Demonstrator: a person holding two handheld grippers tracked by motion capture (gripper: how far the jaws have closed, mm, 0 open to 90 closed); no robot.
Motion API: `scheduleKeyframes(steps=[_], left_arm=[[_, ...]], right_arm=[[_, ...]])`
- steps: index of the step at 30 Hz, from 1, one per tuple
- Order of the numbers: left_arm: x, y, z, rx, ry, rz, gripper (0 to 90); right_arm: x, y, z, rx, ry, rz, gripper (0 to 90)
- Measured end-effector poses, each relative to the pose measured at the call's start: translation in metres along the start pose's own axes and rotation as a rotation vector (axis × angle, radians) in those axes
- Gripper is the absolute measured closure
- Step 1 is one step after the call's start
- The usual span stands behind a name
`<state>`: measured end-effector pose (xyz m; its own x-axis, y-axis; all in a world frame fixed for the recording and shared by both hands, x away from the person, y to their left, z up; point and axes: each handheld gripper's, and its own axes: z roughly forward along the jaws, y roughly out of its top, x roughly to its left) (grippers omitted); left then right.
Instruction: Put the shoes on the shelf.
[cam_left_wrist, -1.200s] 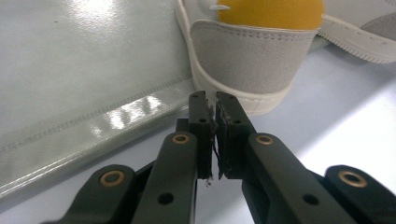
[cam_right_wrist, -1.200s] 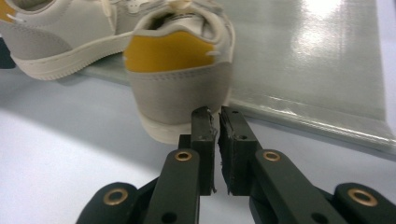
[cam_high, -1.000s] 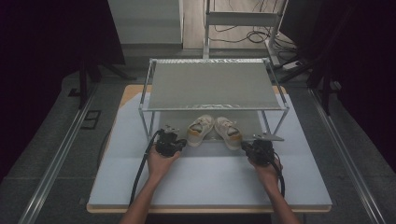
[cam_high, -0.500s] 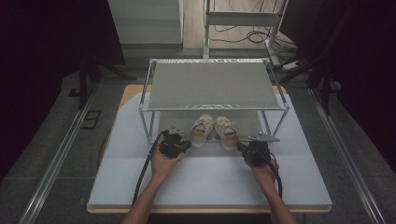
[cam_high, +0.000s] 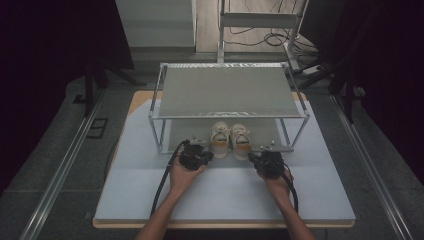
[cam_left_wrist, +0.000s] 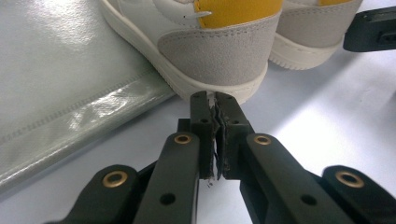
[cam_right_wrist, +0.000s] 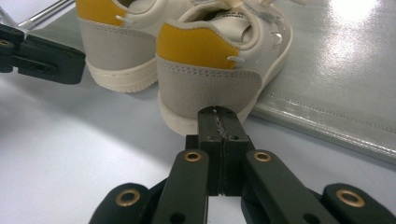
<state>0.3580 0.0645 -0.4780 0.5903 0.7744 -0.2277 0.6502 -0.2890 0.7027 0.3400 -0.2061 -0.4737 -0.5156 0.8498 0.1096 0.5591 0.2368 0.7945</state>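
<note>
A pair of small white sneakers with grey suede heels and yellow heel tabs (cam_high: 230, 140) stood side by side at the front edge of the lower tier of a two-tier metal-framed rack with silvery sheet shelves (cam_high: 227, 90), toes pointing into the rack and heels toward the person. In the left gripper view, the left sneaker (cam_left_wrist: 205, 42) rested with its heel overhanging the glossy silver shelf sheet (cam_left_wrist: 60, 84) onto the pale blue bench surface (cam_left_wrist: 327, 126); the right sneaker (cam_left_wrist: 313, 32) lay just beside it.

The left gripper (cam_high: 196, 158), held in the person's left hand (cam_high: 182, 177), sat on the bench just behind the left sneaker's heel. Its jaws were closed together with nothing between them, their tips near the heel's sole; whether they touched it could not be told. The right gripper (cam_high: 267, 162), held in the right hand (cam_high: 277, 184), sat likewise behind the right sneaker (cam_right_wrist: 215, 70), jaws pressed together and empty, tips at the base of the grey heel. Black cables (cam_high: 162, 185) trailed from the grippers toward the near bench edge.

The rack stood on the pale bench (cam_high: 225, 200), whose wooden edge showed beneath.
</note>
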Motion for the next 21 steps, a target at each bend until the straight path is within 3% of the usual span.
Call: scheduleKeyframes(steps=[6, 16, 21], left_arm=[[-0.006, 0.003, 0.005, 0.002, -0.004, 0.014, 86.2], [-0.004, 0.004, 0.006, 0.003, -0.010, 0.013, 84.9], [-0.001, 0.012, 0.010, 0.018, 0.004, 0.027, 85.3]], right_arm=[[0.007, 0.004, 0.005, 0.010, 0.011, -0.020, 89.6], [0.009, 0.004, 0.007, 0.009, 0.018, -0.025, 89.6], [0.011, 0.005, 0.007, 0.016, 0.011, -0.036, 89.6]])
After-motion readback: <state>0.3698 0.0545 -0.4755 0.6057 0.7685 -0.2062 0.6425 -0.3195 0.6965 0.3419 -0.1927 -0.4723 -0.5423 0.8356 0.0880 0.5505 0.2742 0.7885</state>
